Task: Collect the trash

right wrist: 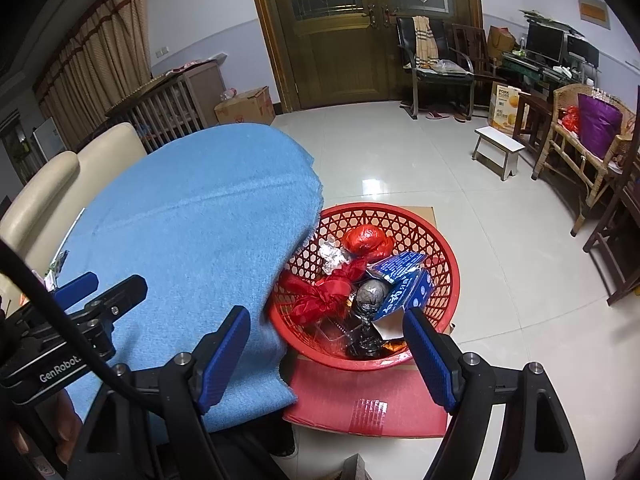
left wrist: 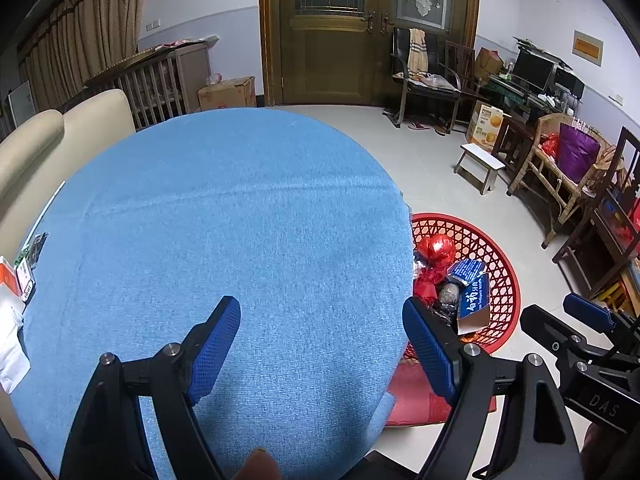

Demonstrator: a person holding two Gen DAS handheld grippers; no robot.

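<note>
Two tools hang over the scene, both spread wide with nothing between their blue pads. The left tool (left wrist: 322,320) sits above the bench (left wrist: 224,208), whose blue cloth looks bare across the middle; only some packets and white paper (left wrist: 12,320) lie at its far left edge, and I cannot tell whether those count as trash. The right tool (right wrist: 326,330) hovers just over the near rim of the red basket (right wrist: 440,240), which stands on a flat red carton (right wrist: 372,396) on the floor, tucked against the bench edge, presumably so rubbish can be dropped straight in. Inside lie a red foil ball (right wrist: 366,240), a red ribbon (right wrist: 324,296), a blue box (right wrist: 408,284), crumpled foil (right wrist: 332,254) and a dark wrapper (right wrist: 366,336). Collecting looks nearly finished.
</note>
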